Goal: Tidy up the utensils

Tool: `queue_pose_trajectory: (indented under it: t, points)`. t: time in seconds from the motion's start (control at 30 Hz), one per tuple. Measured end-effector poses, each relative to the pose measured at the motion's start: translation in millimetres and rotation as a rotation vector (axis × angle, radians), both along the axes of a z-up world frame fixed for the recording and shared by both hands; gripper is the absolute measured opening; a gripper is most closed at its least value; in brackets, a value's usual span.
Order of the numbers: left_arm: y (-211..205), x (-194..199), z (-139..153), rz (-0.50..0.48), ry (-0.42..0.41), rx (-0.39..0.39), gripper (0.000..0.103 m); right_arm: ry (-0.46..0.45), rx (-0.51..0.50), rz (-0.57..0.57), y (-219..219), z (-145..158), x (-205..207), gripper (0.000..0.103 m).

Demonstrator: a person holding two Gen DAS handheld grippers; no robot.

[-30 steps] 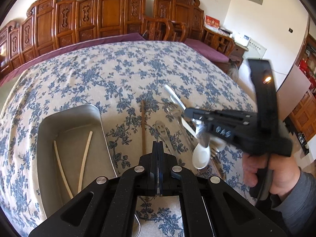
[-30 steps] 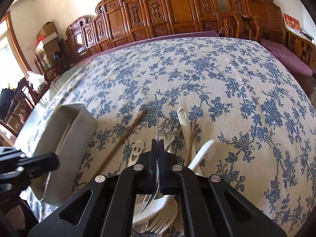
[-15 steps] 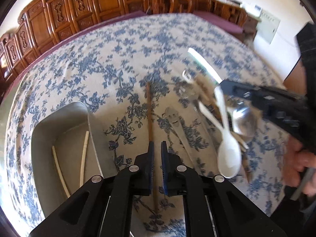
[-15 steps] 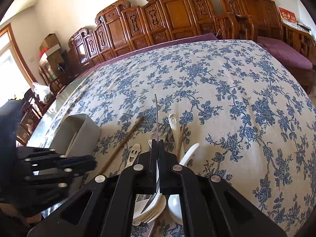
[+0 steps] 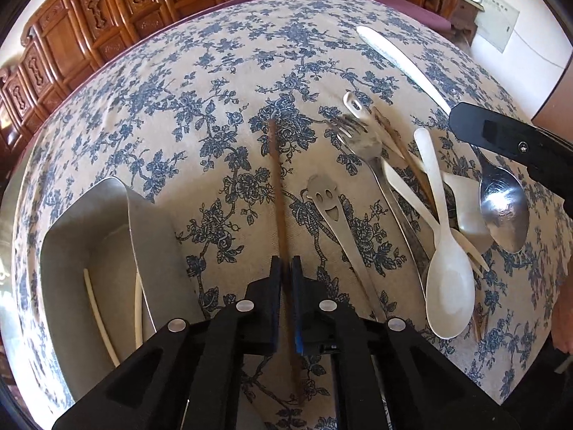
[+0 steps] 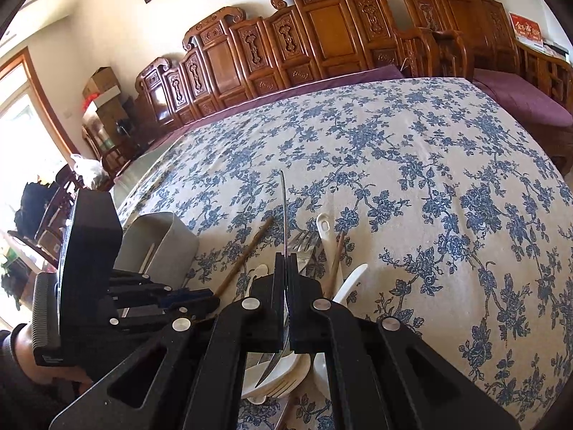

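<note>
Tablecloth: cream ground, blue floral print. Bin: plain grey, holding two pale cream chopsticks. Loose chopstick: dark brown. Plastic spoon: off-white. Smiley-face handle and fork: silver metal. Hand-held gripper bodies: black. Carved chairs: reddish brown.

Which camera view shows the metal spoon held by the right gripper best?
The left wrist view: the metal spoon shows its whole shiny bowl below the right hand-held gripper. The right wrist view shows it only edge-on, a thin strip between the shut jaws.
</note>
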State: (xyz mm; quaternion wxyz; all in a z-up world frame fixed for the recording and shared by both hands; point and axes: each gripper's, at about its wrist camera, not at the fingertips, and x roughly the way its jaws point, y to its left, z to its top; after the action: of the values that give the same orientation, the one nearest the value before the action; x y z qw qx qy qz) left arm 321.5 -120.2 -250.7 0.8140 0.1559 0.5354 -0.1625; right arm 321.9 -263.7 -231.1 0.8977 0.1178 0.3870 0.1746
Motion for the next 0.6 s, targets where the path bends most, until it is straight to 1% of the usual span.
queue_pose_trajectory:
  t: [0.13,0.23,0.4,0.5,0.6]
  points:
    - [6,-7,6,0.009,-0.029,-0.008,0.004,0.001,-0.002,0.007,4,0,0,0.002]
    - [16,-18,23,0.024,-0.065,-0.044,0.004,0.0,-0.004,0.019,11,1,-2,0.002]
    - [38,-42,63,0.05,-0.135,-0.125,0.004,-0.006,-0.022,0.048,27,3,-9,0.002]
    - [51,-54,78,0.061,-0.165,-0.161,0.004,-0.013,-0.031,0.063,37,6,-14,0.002]
    - [65,-63,86,0.073,-0.184,-0.193,0.004,-0.014,-0.036,0.072,46,8,-18,0.002]
